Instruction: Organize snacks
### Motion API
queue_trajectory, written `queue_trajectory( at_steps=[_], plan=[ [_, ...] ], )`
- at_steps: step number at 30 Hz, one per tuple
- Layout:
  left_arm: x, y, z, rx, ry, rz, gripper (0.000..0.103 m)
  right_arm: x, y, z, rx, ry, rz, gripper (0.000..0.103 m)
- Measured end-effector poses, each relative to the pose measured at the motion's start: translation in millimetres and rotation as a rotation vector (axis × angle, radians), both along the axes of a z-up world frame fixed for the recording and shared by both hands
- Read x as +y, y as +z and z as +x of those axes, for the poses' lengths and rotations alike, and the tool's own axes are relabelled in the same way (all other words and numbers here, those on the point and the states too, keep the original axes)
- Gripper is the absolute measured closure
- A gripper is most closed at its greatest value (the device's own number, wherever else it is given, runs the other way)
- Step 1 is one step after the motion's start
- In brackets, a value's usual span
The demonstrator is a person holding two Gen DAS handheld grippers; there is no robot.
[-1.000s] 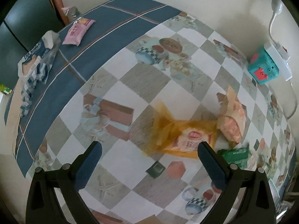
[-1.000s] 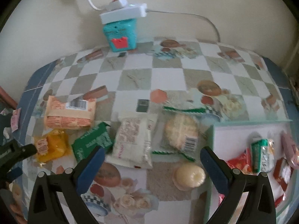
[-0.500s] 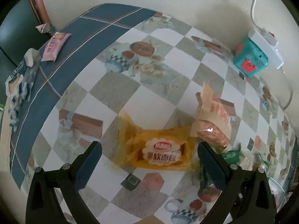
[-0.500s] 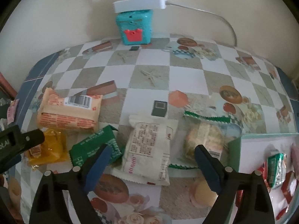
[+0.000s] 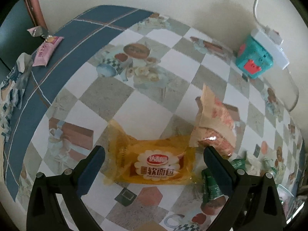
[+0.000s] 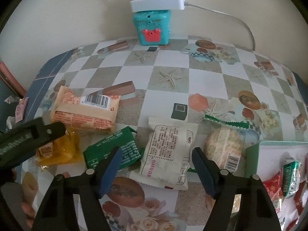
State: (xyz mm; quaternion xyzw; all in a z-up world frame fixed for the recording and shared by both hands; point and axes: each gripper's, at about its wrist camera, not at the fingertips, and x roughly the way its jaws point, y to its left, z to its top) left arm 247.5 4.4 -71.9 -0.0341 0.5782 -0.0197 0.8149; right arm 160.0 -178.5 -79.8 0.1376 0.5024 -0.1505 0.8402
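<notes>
A teal box (image 6: 152, 28) topped by a white power strip (image 6: 156, 3) stands against the wall on the checkered tablecloth (image 6: 171, 79).

left gripper (image 5: 154, 158): lower and nearer the table than a second ago, yellow bread packet (image 5: 154, 165) now between its wide fingers, no contact | right gripper (image 6: 156, 162): jaws closing, narrower than before, white packet (image 6: 169, 154) now framed between its fingers, untouched

Both grippers are built the same: the left gripper (image 5: 154, 152) and right gripper (image 6: 156, 152) are made of chunky black plastic arms, each tipped with blue pads (image 6: 110, 165) and fastened with small silver screws (image 6: 90, 171).
</notes>
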Motion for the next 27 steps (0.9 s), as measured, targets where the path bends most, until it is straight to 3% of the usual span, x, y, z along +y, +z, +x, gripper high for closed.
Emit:
queue_trajectory(
  at_steps=[3, 7, 16, 27],
  plan=[
    [2, -9, 2, 0.017, 0.011, 0.019, 0.001, -2, 0, -1, 0.002, 0.005, 0.016, 0.025],
    [17, -14, 6, 0.043, 0.072, -0.045, 0.001, -3, -1, -3, 0.006, 0.006, 0.023, 0.025],
    [48, -12, 10, 0.051, 0.161, -0.021, 0.001, -8, -4, -5, 0.015, 0.003, 0.071, 0.025],
    [66, -13, 15, 0.082, 0.194, -0.014, 0.001, -9, -1, -6, 0.053, 0.016, 0.064, 0.025]
  ],
)
